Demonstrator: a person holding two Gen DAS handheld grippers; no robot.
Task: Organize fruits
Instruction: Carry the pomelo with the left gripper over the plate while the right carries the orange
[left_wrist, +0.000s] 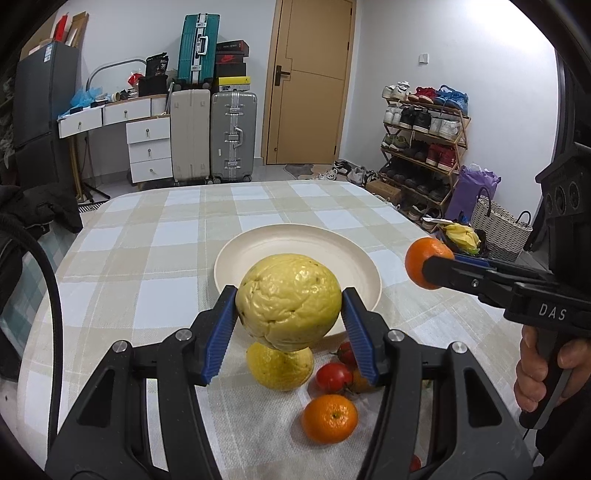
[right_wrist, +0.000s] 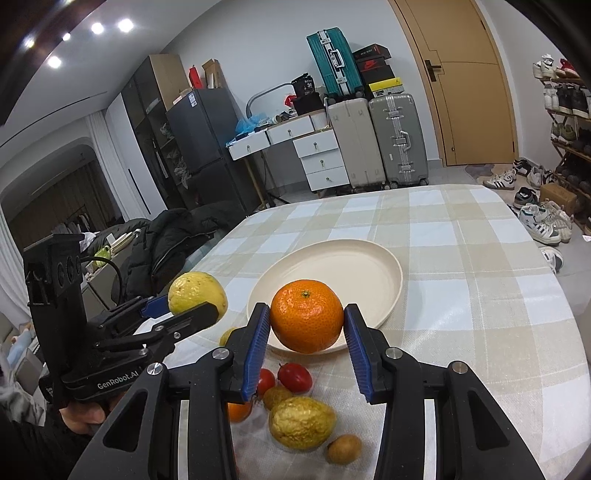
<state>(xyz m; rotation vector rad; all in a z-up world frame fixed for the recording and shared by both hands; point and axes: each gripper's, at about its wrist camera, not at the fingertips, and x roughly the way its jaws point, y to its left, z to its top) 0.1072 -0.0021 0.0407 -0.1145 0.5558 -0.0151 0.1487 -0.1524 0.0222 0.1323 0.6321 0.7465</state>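
Two grippers hold fruit at once above a table with a checked cloth (left_wrist: 155, 229). In the left wrist view the left gripper (left_wrist: 290, 325) fills the lower half of the frame, its blue pads pressed against both sides of a wrinkled yellow fruit (left_wrist: 288, 301) that sits at the picture's centre, in front of the near rim of a cream plate (left_wrist: 258, 243). The plate is bare. At the right edge of that view the right gripper (left_wrist: 430, 267) reaches in from the right, clamped on an orange (left_wrist: 421, 258), with a hand (left_wrist: 543, 369) round its black handle in the lower right.

From the right wrist view the same orange (right_wrist: 306, 321) sits dead centre between the blue pads, which touch it on either side — it overlaps the plate's (right_wrist: 369, 254) near rim in the picture. The left gripper (right_wrist: 192, 308) shows at centre left with the yellow fruit (right_wrist: 195, 291) in its jaws.

Loose fruit lies on the cloth in the lower middle of both frames: a second yellow fruit (right_wrist: 301, 422), two red tomatoes (right_wrist: 293, 376), another orange (left_wrist: 330, 417) and a small brown fruit (right_wrist: 343, 448) — all grouped close together, nearer the camera than the plate.
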